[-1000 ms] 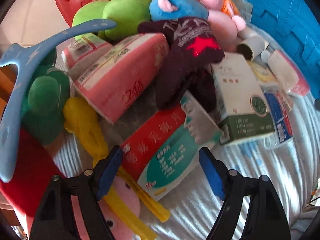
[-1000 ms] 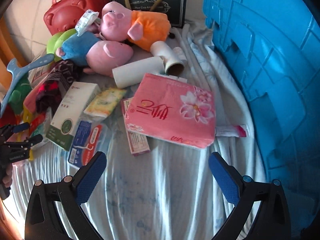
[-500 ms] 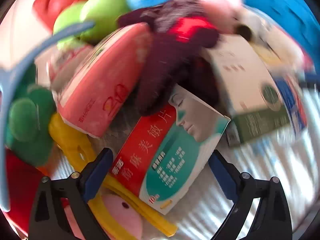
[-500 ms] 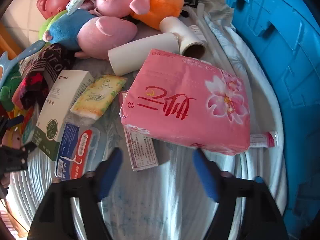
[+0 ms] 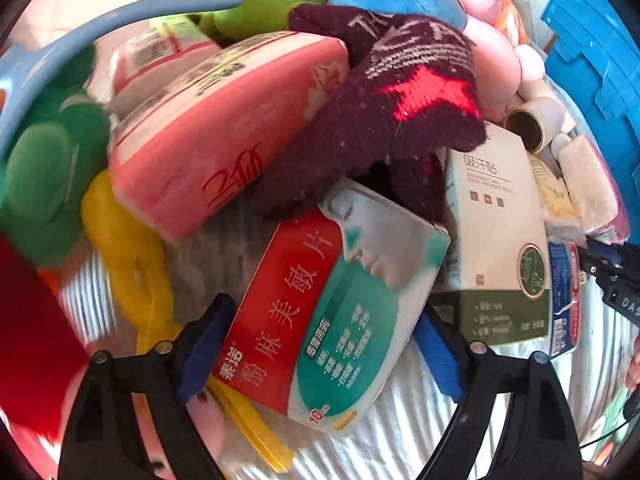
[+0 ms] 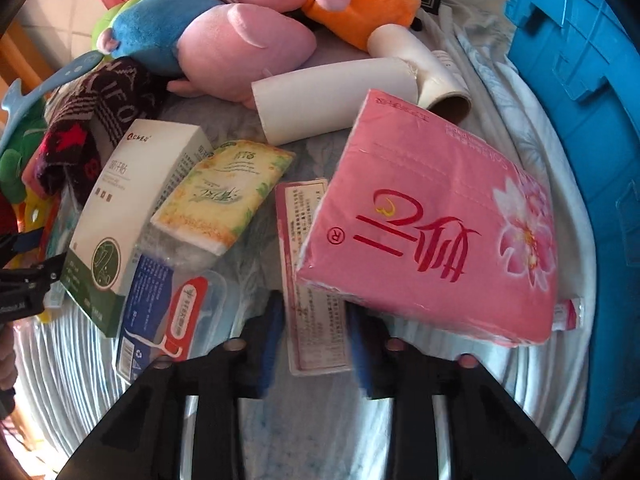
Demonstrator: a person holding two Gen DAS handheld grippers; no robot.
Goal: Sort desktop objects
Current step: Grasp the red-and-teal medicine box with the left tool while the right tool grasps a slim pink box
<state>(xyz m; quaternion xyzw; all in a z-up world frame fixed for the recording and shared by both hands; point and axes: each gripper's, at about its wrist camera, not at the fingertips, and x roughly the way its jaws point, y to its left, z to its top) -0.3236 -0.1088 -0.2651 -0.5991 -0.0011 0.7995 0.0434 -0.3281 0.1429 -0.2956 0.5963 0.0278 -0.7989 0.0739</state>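
Observation:
In the left wrist view my left gripper [image 5: 320,344] is open, its blue pads on either side of a red and teal medicine box [image 5: 332,312] that lies tilted on the pile. A dark knit sock with a red star [image 5: 392,120] lies behind the box. In the right wrist view my right gripper [image 6: 316,344] has narrowed around the near end of a flat pink and white packet [image 6: 316,312]; the pads stand at its two edges. A large pink tissue pack [image 6: 440,220] rests over the packet's far end.
A blue crate [image 6: 580,80] stands at the right. Plush toys [image 6: 248,44], cardboard rolls [image 6: 336,100], a white and green box [image 6: 128,200], a yellow tissue pack [image 6: 224,196], a floss box [image 6: 168,312], a pink tissue pack [image 5: 216,132] and a blue hanger [image 5: 80,24] crowd the striped cloth.
The left gripper moved forward until the medicine box lies between its open pads. The right gripper moved forward and closed from wide open to the width of the flat packet.

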